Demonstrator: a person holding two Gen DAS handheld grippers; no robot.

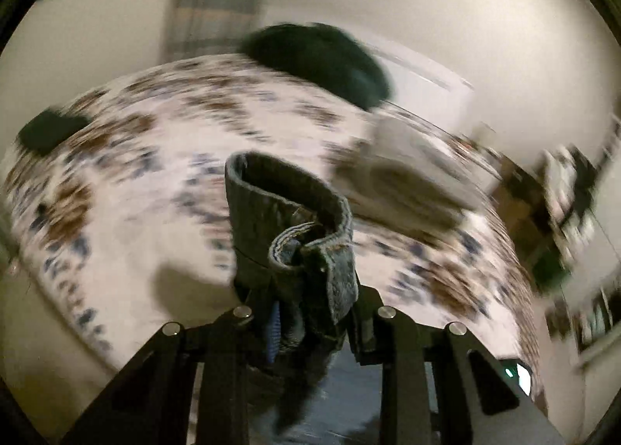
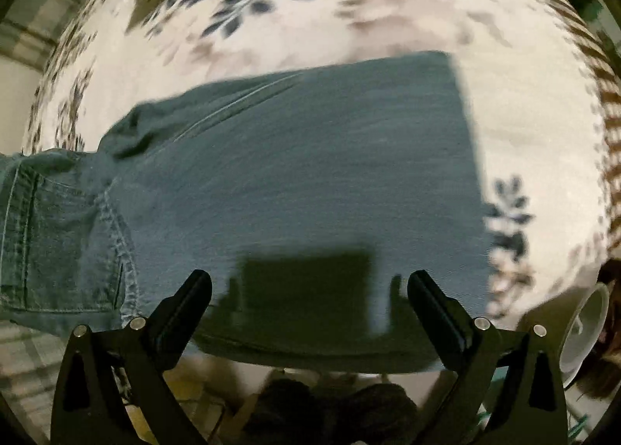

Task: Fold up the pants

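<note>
Left wrist: unlabelled jeans point(image 1: 295, 227) in claw point(image 1: 310, 313)

Floral bedspread point(image 1: 155, 212) below pale walls point(image 1: 446, 10), perhaps a door point(image 1: 423, 80)

Home bedroom: floral bedspread point(image 1: 155, 188), dark pillow point(image 1: 322, 60), white walls.

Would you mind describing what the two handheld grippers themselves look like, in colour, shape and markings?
Both are matte black. The left gripper and the right gripper each have angular, plate-like linkage arms with triangular cutouts, joined by round silver pivot pins. The jaws are flat black bars. A small green light and a white patch show near the left gripper's base. No cables, sleeves or printed markings are visible.
</note>
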